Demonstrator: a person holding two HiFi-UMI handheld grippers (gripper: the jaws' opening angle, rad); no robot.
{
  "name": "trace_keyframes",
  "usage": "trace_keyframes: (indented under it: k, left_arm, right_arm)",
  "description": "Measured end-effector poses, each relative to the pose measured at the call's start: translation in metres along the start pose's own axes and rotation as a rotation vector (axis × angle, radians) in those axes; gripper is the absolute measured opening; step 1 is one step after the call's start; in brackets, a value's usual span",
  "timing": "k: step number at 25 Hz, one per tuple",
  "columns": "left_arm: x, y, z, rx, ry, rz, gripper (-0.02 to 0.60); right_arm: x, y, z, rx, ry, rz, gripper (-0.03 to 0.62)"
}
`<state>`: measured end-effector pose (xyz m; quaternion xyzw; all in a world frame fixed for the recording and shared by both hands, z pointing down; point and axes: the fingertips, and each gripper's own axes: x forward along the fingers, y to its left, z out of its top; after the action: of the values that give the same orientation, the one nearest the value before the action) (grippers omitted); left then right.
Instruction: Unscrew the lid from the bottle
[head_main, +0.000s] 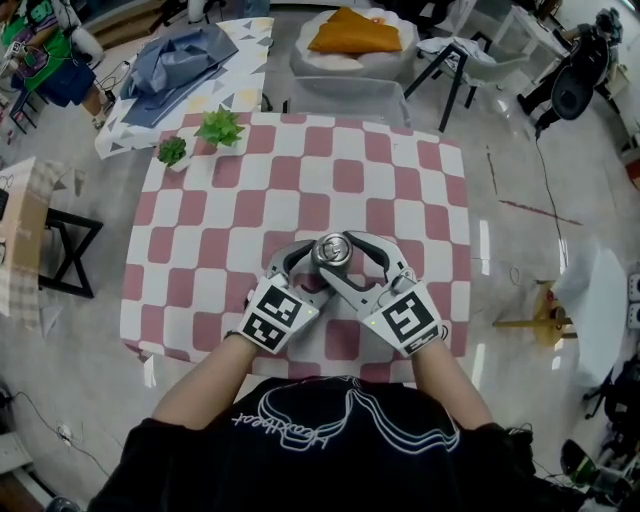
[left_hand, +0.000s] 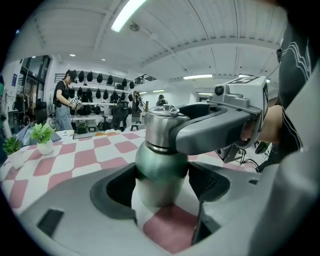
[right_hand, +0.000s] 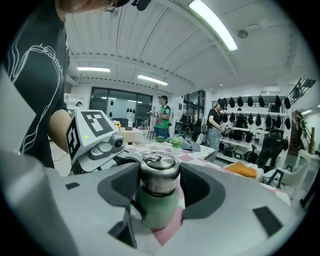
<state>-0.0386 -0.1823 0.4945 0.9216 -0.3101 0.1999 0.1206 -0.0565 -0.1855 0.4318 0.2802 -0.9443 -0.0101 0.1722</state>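
Closest, two arms reach over the checked counter (head_main: 200, 230). Next, the left gripper (head_main: 318, 267) has its jaws closed tight on the green bottle (left_hand: 161, 172), which stands near the counter's middle. Up top, the right gripper (head_main: 333, 252) has its jaws squeezed on the silver lid (right_hand: 159, 170). To do this well, hold the bottle straight and turn only the lid, with no slipping. Two little plants (head_main: 220, 127) sit far back.

A table is being covered by a pink and white checked cloth (head_main: 350, 175). Two small green plants (head_main: 219, 127) (head_main: 172, 151) are being kept in white pots near its far left corner. Behind, a blue-grey cloth (head_main: 180, 60) is being left spread on another table. Something orange (head_main: 353, 33), maybe a cushion, is being held up by a white seat.
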Motion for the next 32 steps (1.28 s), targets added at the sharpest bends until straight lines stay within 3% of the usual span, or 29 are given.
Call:
trace_keyframes:
  k: [5, 10, 22, 32]
  left_arm:
    - [0.0000, -0.0020, -0.0014, 0.011, -0.006, -0.011, 0.331]
    - [-0.0014, -0.0008, -0.0032, 0.050, -0.004, -0.077, 0.331]
    - [-0.0043, -0.0008, -0.0048, 0.182, 0.023, -0.338, 0.332]
    - [-0.0044, 0.0020, -0.0045, 0.276, 0.058, -0.535, 0.332]
  right_arm:
    - [-0.0005, 0.0016, -0.0007, -0.011, -0.006, 0.006, 0.252]
    - [0.0013, 0.0039, -0.0015, -0.027, 0.001, 0.073, 0.250]
    - [0.0021, 0.0083, -0.0024, -0.109, 0.027, 0.300, 0.249]
    - [0.0061, 0.0068, -0.0033, -0.185, 0.078, 0.411, 0.247]
